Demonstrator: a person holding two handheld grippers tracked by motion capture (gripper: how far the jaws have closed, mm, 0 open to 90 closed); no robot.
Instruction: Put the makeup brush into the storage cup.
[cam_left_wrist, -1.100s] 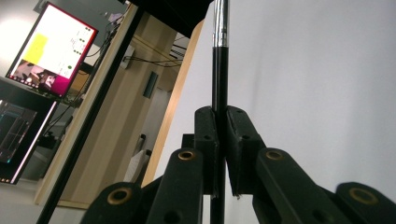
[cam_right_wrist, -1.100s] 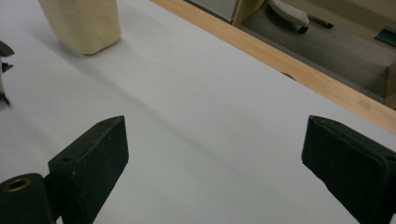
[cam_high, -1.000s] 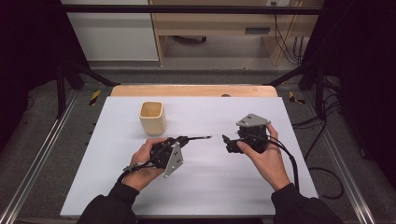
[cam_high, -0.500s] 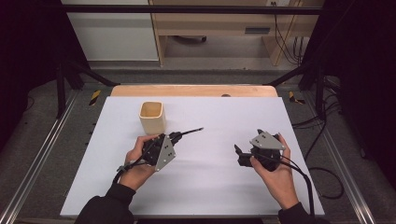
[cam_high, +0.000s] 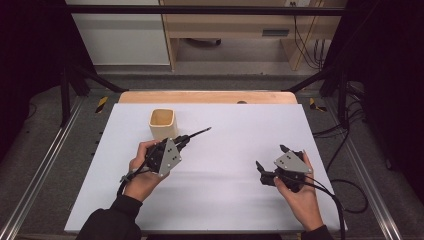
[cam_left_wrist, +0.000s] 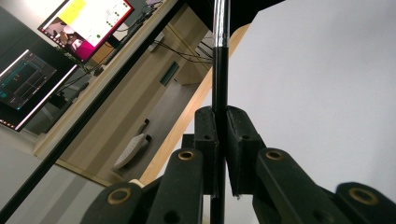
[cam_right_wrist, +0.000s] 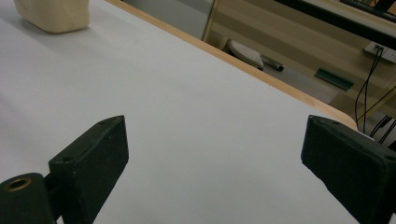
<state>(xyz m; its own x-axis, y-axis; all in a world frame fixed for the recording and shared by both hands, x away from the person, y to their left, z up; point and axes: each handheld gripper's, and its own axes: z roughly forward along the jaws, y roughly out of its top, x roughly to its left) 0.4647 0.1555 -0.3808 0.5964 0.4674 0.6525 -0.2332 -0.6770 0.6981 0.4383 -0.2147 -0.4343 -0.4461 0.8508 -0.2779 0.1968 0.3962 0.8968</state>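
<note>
My left gripper (cam_high: 183, 142) is shut on a thin black pen-like rod (cam_high: 199, 133), whose tip points right and toward the far side, just right of a tan cup (cam_high: 162, 123). In the left gripper view the pads (cam_left_wrist: 208, 128) clamp the rod (cam_left_wrist: 219, 70), which runs straight up and turns silver near the top. My right gripper (cam_high: 271, 156) hovers low over the white table at the right with its jaws wide apart. The right gripper view shows nothing between its fingers (cam_right_wrist: 100, 151), with the cup (cam_right_wrist: 53, 14) far off at the top left.
The white tabletop (cam_high: 225, 200) has a wooden far edge (cam_high: 210, 97). Metal rails run along both sides of the table. Cables trail from both grippers, the right one looping off the table's right edge (cam_high: 345, 200). Shelving and screens stand beyond the table.
My right gripper has drawn away from the rod's tip, moving right, toward me and lower. The left gripper shifted slightly left, and the rod's tip swung toward the far side.
</note>
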